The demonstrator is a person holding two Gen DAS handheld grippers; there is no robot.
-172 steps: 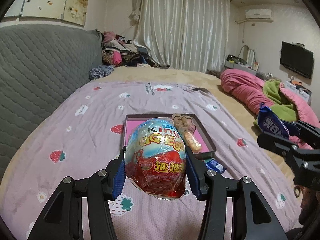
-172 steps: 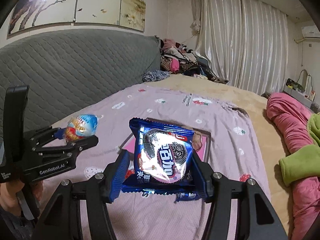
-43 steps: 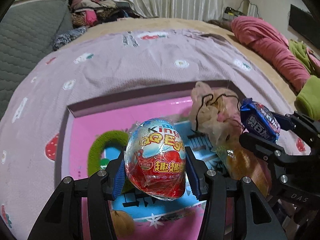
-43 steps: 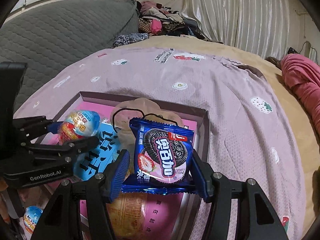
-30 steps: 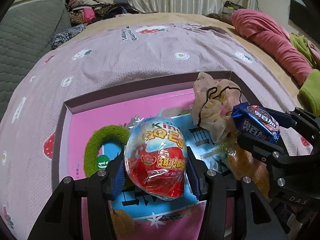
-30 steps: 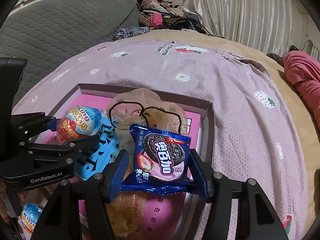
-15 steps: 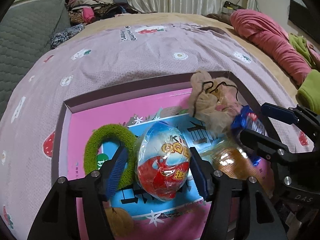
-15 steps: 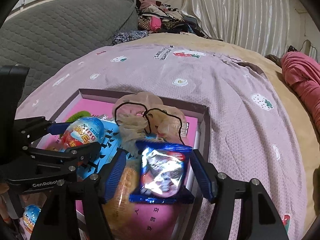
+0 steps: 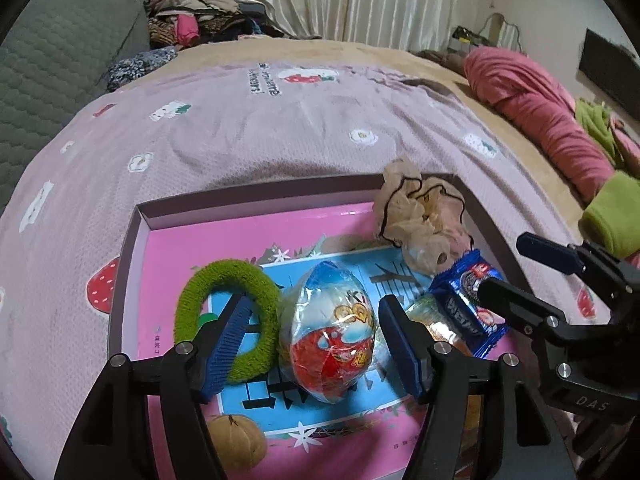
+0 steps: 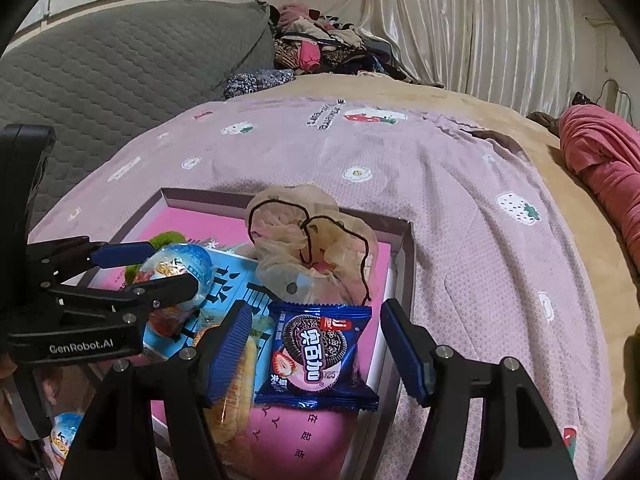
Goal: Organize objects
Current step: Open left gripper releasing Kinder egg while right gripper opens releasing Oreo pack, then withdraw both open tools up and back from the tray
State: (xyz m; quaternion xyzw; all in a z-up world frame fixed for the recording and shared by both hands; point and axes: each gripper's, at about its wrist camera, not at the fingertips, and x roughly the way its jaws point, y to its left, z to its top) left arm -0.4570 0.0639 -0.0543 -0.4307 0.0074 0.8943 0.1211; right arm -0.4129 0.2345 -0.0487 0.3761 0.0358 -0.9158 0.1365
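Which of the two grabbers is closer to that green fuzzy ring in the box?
Left. The left gripper has its open jaws right at the green fuzzy ring, one jaw reaching over it. The right gripper sits farther off, open around the blue cookie packet.

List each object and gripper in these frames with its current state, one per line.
left gripper: open, jaws either side of the egg.
right gripper: open, jaws clear of the cookie packet.
chocolate egg: wrapped, released, lying in the tray.
cookie packet: sealed, released, lying in the tray.
tray: lidless, on the bedspread.
green hair tie: flat in the tray, beside the egg.
beige scrunchie: crumpled in the tray's far right corner.
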